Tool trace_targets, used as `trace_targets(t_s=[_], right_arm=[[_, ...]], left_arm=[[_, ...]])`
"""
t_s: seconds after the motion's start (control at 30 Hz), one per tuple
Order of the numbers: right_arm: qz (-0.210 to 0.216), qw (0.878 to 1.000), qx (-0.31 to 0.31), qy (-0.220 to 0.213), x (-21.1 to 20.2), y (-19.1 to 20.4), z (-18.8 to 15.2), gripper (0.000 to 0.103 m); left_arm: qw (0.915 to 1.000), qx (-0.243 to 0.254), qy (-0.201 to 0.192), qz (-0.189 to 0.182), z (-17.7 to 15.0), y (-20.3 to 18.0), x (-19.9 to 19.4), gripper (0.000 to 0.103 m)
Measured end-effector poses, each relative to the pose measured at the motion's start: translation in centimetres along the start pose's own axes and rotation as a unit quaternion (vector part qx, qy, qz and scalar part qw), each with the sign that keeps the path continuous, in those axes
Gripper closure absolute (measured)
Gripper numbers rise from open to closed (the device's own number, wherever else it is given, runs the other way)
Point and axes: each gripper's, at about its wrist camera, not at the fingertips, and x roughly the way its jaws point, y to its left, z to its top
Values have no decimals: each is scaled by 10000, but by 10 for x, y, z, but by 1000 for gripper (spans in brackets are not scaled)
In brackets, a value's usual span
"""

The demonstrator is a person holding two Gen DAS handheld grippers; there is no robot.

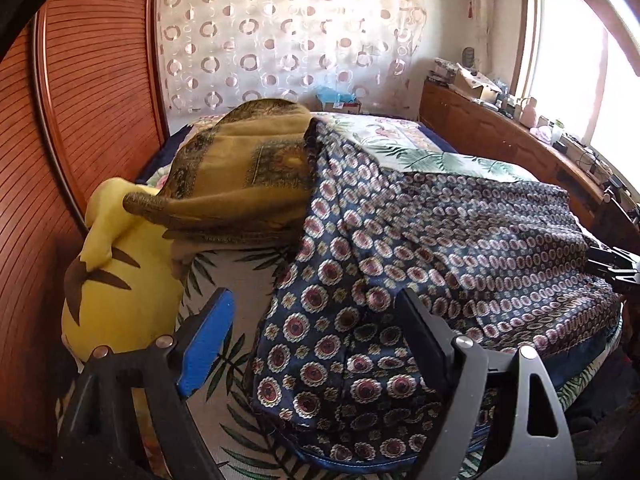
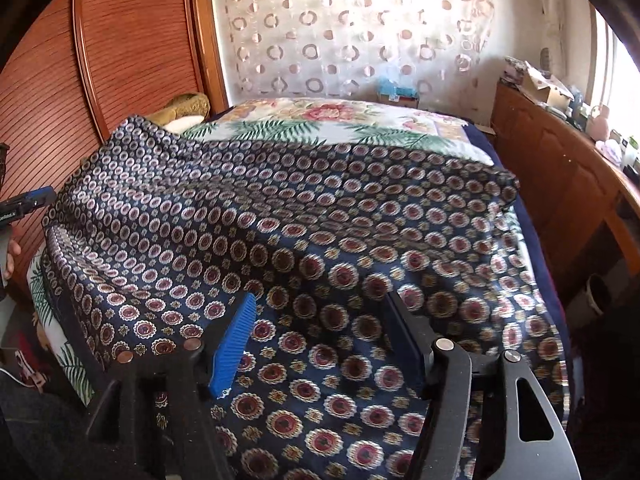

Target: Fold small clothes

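A navy patterned garment (image 2: 320, 216) is spread across the near part of a bed (image 2: 328, 120), draped over the bed's front edge; its far left corner is lifted against an olive-gold cushion (image 1: 244, 176) — that cushion is seen resting on top of a yellow plush toy (image 1: 116, 280) at the bed's left side; the garment is printed with rows of red-and-white round medallions; the floral bedspread (image 1: 404, 144) is left uncovered behind it.

The left gripper (image 1: 316, 332) is seen with jaws apart over the garment's near left part; cloth lies between and under the fingers, but no pad is seen pressing on it; the blue pad (image 1: 208, 344) sits over bare bedspread, just beside the garment's edge.

The right gripper (image 2: 320, 336) is likewise held with jaws apart above the garment's near middle; nothing is clamped — the cloth simply lies below; its blue ribbed pad (image 2: 234, 348) is in clear view.

A wooden slatted wardrobe (image 1: 80, 120) is seen at left; a sheer ring-patterned curtain (image 1: 280, 32) hangs behind the bed; a cluttered wooden counter (image 2: 560, 168) runs along the right under a bright window (image 1: 568, 64).
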Motion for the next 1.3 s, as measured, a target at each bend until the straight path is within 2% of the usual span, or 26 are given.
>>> trace_targets(t_s=[0.53,0.63,0.8,0.97,1.03,1.2,1.3], right_arm=[[-370,9989,-73,275,13,8,-15,35],[-507,9983,-146,254,14,13,-17,31],[-494,9985,-15,224,16,10,-19,27],[-486,9986,3,189,15,8,-21,26],[-487,9986,-1,183,15,7,-22,26],[-481,9987,-15,182,13,5,-23,25],[-474,9987,-23,209,12,4,-23,25]], left_arm=[[9977,-518,435,-107,-27,30,25,20],[9964,-648,516,-181,-34,33,28,20],[9957,-759,470,-243,-38,35,25,21],[9959,-706,465,-336,-39,29,24,30],[9956,-686,469,-428,-40,26,24,43],[9947,-630,519,-623,-39,19,24,58],[9936,-614,585,-751,-36,14,25,59]])
